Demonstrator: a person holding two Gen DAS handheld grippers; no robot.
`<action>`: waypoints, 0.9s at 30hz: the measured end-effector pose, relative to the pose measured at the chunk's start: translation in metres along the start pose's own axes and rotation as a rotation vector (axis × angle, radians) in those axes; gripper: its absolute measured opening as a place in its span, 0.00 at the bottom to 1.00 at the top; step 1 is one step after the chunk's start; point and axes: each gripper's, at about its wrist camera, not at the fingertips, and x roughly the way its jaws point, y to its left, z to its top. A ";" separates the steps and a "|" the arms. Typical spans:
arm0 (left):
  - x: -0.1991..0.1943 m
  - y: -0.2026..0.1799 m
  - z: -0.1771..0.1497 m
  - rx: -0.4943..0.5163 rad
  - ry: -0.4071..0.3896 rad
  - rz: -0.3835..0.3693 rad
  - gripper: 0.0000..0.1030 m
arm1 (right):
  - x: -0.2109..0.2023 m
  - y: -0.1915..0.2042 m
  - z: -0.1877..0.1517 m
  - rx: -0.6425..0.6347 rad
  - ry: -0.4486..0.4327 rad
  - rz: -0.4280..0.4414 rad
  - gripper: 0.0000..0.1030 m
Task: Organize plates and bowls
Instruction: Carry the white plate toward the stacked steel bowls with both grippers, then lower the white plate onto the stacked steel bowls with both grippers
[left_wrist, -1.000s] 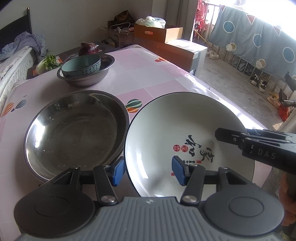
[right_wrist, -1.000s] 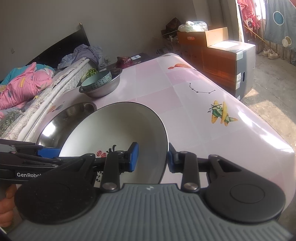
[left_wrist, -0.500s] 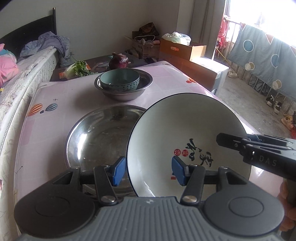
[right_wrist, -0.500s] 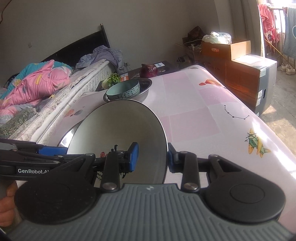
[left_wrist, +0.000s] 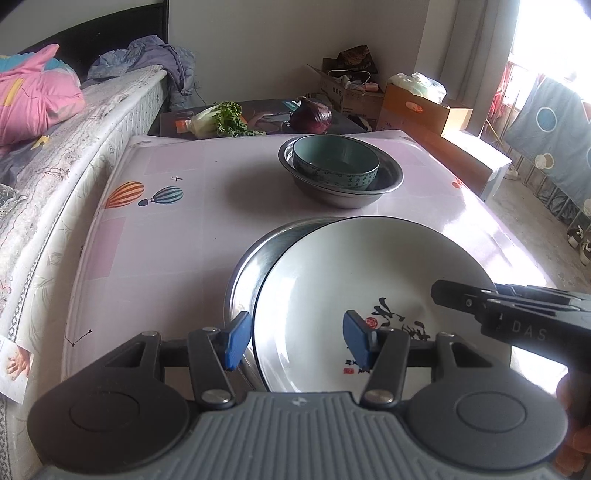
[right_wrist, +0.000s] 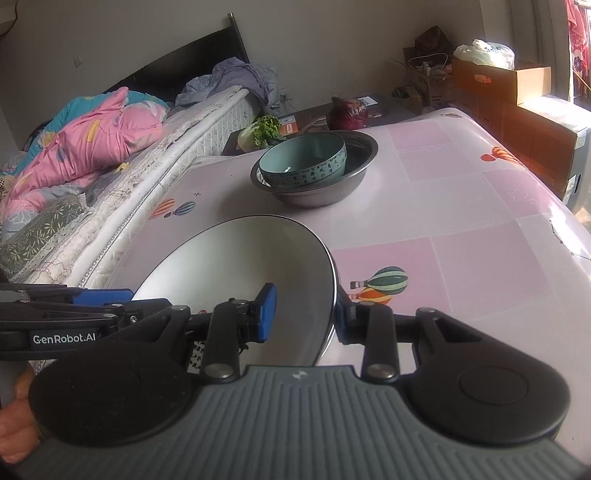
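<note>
On the near part of the pink table (left_wrist: 155, 236), a white plate (left_wrist: 369, 280) with black calligraphy sits tilted over a wide steel basin (left_wrist: 247, 266), covering most of it so that only the basin's left rim shows. The left gripper (left_wrist: 297, 341) has its blue fingers spread wide, one pad outside the plate's near-left rim and the other over the plate's inner face; neither visibly presses it, so whether it grips cannot be told. The right gripper (right_wrist: 304, 314) straddles the plate's (right_wrist: 251, 266) right edge, one pad inside and one outside and mostly hidden behind the rim; the gap looks wider than the rim, and contact cannot be told. Farther back, a teal bowl (left_wrist: 336, 162) rests inside a smaller steel bowl (left_wrist: 384, 184). Beyond the table's far edge lie a red cabbage (left_wrist: 311, 118) and a leafy green vegetable (left_wrist: 221, 122). A bed (left_wrist: 74, 122) runs along the left.
</note>
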 end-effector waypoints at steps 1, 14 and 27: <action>0.002 0.003 0.001 -0.004 0.004 0.000 0.53 | 0.004 0.001 0.001 0.000 0.007 0.000 0.31; 0.006 -0.003 0.009 0.086 -0.057 -0.012 0.54 | 0.034 0.008 0.007 -0.008 0.060 -0.032 0.30; -0.003 0.000 0.014 0.092 -0.064 0.023 0.68 | 0.033 -0.004 0.012 0.103 0.046 0.012 0.36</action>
